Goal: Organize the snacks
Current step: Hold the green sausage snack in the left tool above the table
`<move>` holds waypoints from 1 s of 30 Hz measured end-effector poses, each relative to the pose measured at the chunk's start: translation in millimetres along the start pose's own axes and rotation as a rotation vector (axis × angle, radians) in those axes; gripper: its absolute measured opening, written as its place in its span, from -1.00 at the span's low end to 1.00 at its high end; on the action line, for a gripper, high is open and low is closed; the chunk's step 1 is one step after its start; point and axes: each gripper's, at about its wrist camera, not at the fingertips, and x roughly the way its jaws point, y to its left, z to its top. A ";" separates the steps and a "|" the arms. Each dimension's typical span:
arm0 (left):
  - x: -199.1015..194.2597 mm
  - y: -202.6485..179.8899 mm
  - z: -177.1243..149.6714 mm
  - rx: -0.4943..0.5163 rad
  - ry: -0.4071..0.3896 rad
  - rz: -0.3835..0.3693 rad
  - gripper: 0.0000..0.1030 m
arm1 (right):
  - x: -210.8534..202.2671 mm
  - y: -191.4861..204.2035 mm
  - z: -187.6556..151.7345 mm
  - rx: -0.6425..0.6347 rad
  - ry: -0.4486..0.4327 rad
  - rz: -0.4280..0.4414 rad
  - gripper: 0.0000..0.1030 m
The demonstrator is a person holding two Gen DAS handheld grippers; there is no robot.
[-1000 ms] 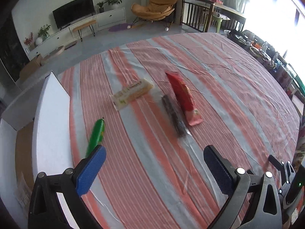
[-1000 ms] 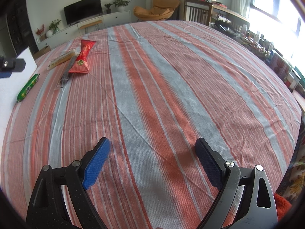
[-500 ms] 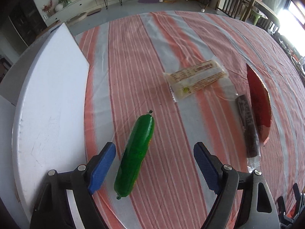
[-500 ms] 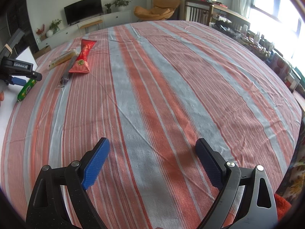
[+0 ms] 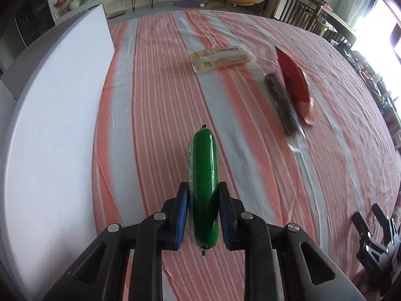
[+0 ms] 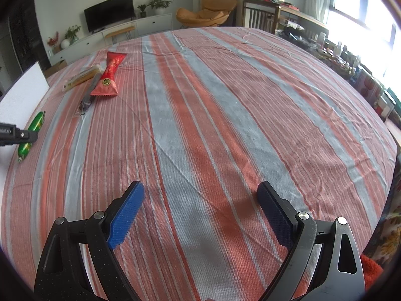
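Observation:
My left gripper (image 5: 203, 190) is shut on a green sausage snack (image 5: 203, 173), gripping its near half just over the striped tablecloth; it also shows in the right wrist view (image 6: 32, 131). Farther on lie a pale yellow biscuit pack (image 5: 221, 59), a dark bar in clear wrap (image 5: 282, 102) and a red pouch (image 5: 294, 85). My right gripper (image 6: 200, 195) is open and empty over bare cloth at the near side, far right of the snacks. The red pouch (image 6: 109, 75) also shows in the right wrist view.
A white box wall (image 5: 50, 115) stands along the table's left edge, close beside the green snack. The striped tablecloth (image 6: 225, 115) covers the table. Chairs, a TV unit and cluttered shelves lie beyond the table edges.
My left gripper moved forward over the green sausage snack and shut on it; half a second ago its jaws were open around it. The right gripper has not moved.

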 end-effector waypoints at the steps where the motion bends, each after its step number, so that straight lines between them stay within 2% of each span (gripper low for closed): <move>1: -3.4 -7.6 -10.4 0.008 -0.007 -0.007 -0.57 | 0.2 0.0 -0.1 0.000 0.000 0.000 0.82; 6: -14.6 -36.1 -50.8 0.024 -0.058 -0.017 -0.57 | 0.0 0.1 0.0 0.000 0.000 0.000 0.82; 11: -17.5 -47.1 -52.0 0.020 -0.140 0.014 -0.52 | 0.0 0.1 -0.1 0.000 0.000 0.000 0.82; 13: -14.5 -51.6 -47.7 0.026 -0.157 0.014 -0.29 | 0.1 0.1 -0.1 0.000 0.000 0.000 0.82; 15: -12.2 -53.8 -43.4 0.040 -0.159 0.033 0.42 | -0.1 0.1 -0.1 0.000 0.000 0.000 0.82; 16: -9.4 -54.2 -43.1 0.045 -0.157 0.057 0.51 | 0.0 0.1 -0.1 0.000 0.000 0.000 0.82; 18: -12.1 -51.2 -48.3 0.066 -0.180 0.084 0.56 | -0.1 0.0 -0.1 0.000 0.000 0.000 0.82; 30: -12.5 -42.0 -53.5 0.045 -0.209 0.092 0.89 | 0.0 0.1 -0.2 0.000 -0.001 0.000 0.82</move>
